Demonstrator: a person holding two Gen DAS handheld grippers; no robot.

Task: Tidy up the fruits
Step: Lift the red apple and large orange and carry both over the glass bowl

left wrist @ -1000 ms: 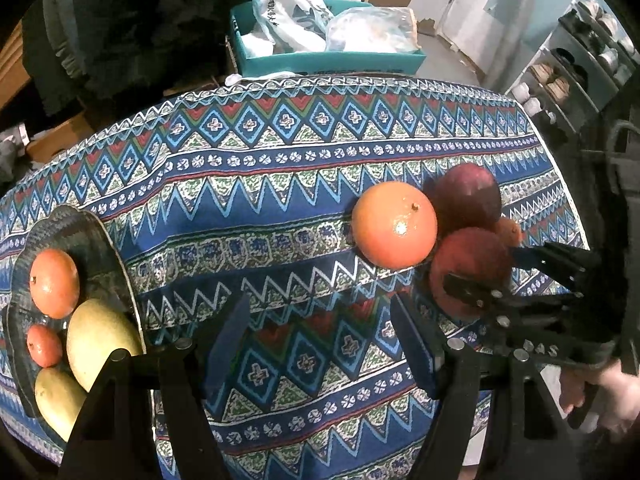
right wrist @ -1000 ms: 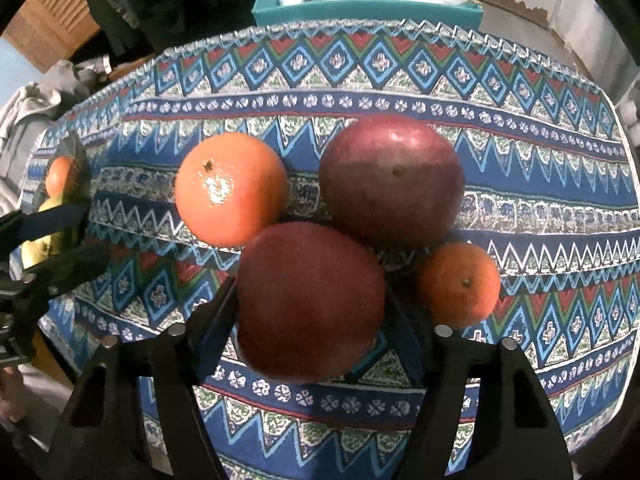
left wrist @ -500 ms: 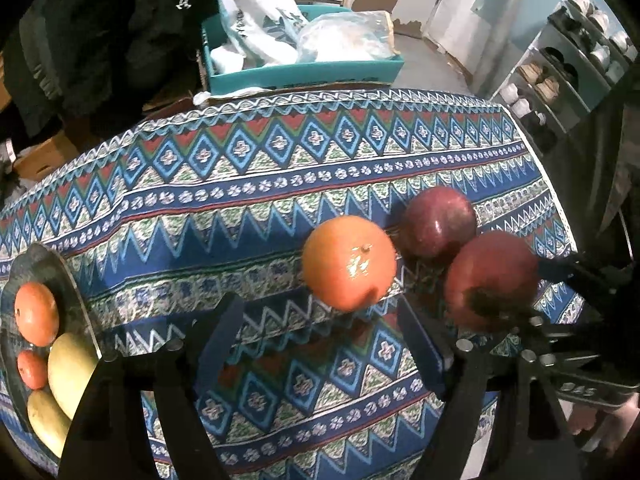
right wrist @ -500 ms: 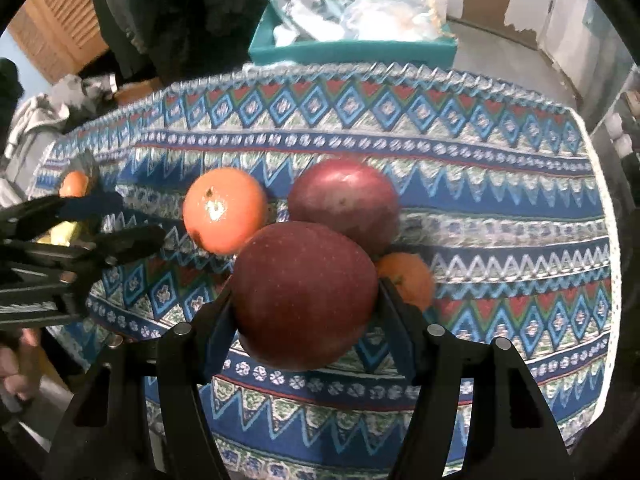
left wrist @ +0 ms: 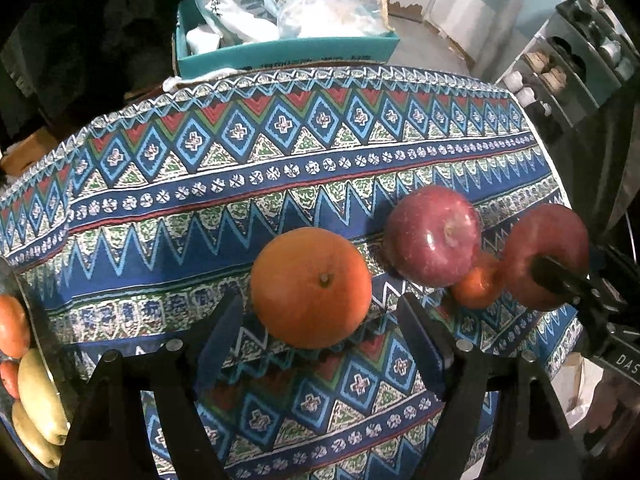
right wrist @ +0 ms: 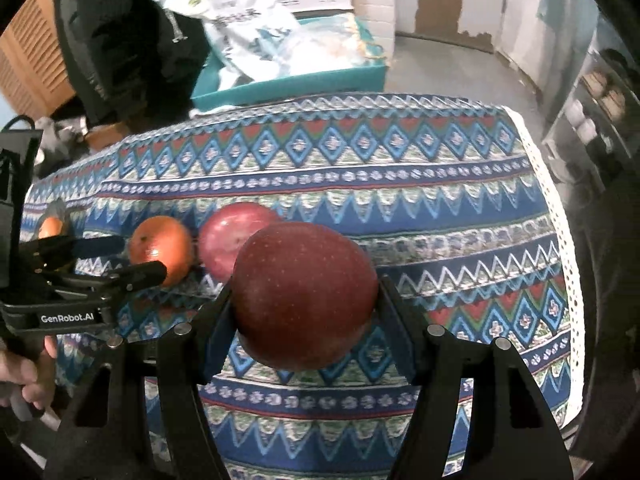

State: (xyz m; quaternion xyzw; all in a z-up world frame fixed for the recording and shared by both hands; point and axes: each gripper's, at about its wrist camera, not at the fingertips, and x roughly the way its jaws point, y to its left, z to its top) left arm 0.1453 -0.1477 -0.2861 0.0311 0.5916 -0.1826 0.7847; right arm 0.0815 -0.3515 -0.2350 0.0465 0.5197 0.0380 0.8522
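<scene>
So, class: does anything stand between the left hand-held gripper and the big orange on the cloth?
Nothing visible does. The left hand-held gripper is open, and the big orange lies just ahead of its fingertips with only bare tablecloth around it.

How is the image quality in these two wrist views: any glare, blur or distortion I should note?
Left wrist view: sharp, with a glare spot on the resting apple and the tablecloth stripes bowed by the fisheye. Right wrist view: the held apple is soft and close to the lens, and dark corners frame both views.
</scene>
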